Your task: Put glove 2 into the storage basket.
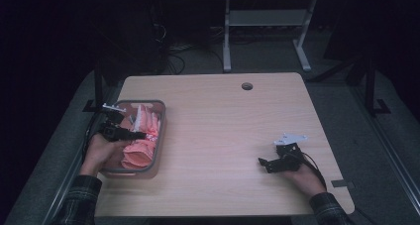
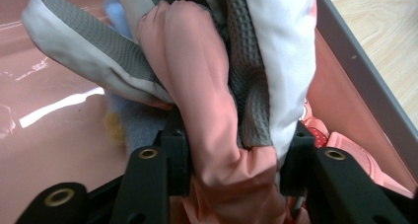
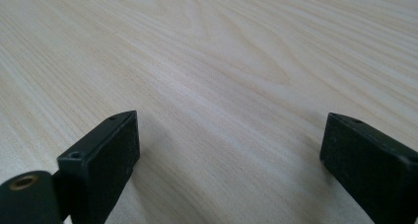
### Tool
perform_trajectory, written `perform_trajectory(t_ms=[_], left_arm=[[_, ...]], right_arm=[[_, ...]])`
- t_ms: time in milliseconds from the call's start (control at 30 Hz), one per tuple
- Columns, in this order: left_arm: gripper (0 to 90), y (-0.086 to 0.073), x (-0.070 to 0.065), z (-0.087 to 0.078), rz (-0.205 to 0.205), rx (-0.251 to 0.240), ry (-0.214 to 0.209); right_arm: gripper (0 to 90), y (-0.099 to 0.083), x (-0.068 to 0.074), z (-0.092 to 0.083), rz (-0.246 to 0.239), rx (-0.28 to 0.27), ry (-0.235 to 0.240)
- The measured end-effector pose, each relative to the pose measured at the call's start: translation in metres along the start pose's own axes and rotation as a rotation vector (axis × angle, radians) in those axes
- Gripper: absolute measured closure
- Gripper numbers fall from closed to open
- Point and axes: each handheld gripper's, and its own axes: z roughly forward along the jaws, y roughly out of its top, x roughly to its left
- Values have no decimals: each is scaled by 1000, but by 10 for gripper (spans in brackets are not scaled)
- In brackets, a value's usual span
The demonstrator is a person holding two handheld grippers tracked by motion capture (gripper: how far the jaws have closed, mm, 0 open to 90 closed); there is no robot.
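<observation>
The left gripper (image 2: pixel 231 169) has its fingers pinching a pink slipper (image 2: pixel 207 86) in the tray (image 1: pixel 161 136); the right gripper (image 3: pixel 226 155) has its fingers spread over the counter (image 3: pixel 222 61).

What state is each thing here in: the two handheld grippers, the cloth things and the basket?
Left gripper: jaws closed on the pink and white cloth bundle.
Right gripper: jaws wide open, nothing between them, over the bare table.
Basket: upright on the table, holding pink cloth items.
</observation>
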Motion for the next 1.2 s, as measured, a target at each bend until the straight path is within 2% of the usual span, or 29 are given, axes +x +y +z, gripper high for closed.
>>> perform_trajectory(t_ms=[233,333,467,533,667,800,967,1067,1200], left_arm=[[362,2,1,-7,3,-30,-24],[283,3,0,-12,10,-43,-7],[172,4,-2,-21,25,-70,37],[142,5,-4,-28,31,-85,49],[132,5,-8,-44,52,-120,71],[132,6,-8,-56,68,-135,97],[132,5,-13,-64,78,-169,97],[132,8,-18,-67,101,-171,99],[132,13,-27,-71,128,-199,96]], right_arm=[[75,0,0,0,0,0,0],[75,0,0,0,1,0,0],[75,0,0,0,1,0,0],[75,0,0,0,0,-1,0],[75,0,0,0,6,2,0],[75,0,0,0,7,2,0],[75,0,0,0,7,2,0],[75,0,0,0,7,2,0],[74,0,0,0,6,2,0]])
